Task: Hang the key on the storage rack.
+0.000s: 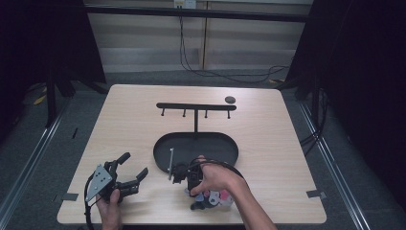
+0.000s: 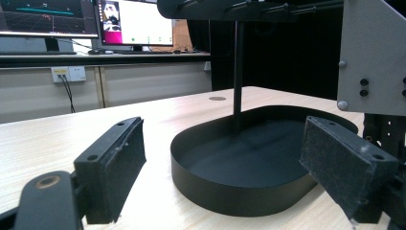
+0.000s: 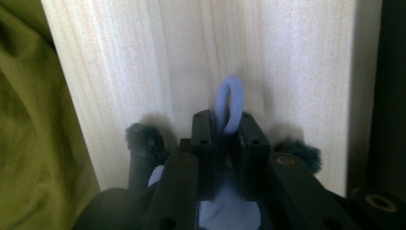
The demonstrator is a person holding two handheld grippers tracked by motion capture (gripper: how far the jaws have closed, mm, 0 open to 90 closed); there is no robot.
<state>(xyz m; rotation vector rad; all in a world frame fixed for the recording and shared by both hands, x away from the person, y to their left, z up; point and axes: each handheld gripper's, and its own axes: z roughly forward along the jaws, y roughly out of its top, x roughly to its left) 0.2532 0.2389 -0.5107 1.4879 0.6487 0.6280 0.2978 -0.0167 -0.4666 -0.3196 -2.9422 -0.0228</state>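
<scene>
The right gripper (image 3: 229, 132) has its jaws pinching a pale blue ring (image 3: 229, 104), which stands on edge between the 2 black pads, its upper arc rising clear above their tips. In the right gripper view the ring sits over the light wood of the desk (image 3: 297, 72), with dark fuzzy tufts (image 3: 143, 139) showing on either side of the jaws and a blue shape low between the gripper's arms. An olive-green cloth (image 3: 33, 143) covers the left part of that view.

In the high view the right gripper (image 1: 184, 175) lies at the near rim of the black oval tray (image 1: 165, 143), with the person's right hand (image 1: 215, 179) wrapped over it. A small heap of pink and white bits (image 1: 215, 197) lies on the desk just nearer the person than the tray, under that hand. A thin pale rod (image 1: 171, 163) stands close to the tray's left inner wall.

The left gripper (image 1: 131, 175) rests on the desk to the left of the tray, well apart from it, held by the left hand (image 1: 109, 203). Its jaws are spread wide with nothing between them; in the left gripper view the tray (image 2: 215, 187) shows beyond the gap.

A black T-shaped stand (image 1: 196, 108) rises from the tray's far end, its crossbar carrying 4 short pegs. A small dark disc (image 1: 230, 99) lies on the desk beyond the crossbar's right end.
</scene>
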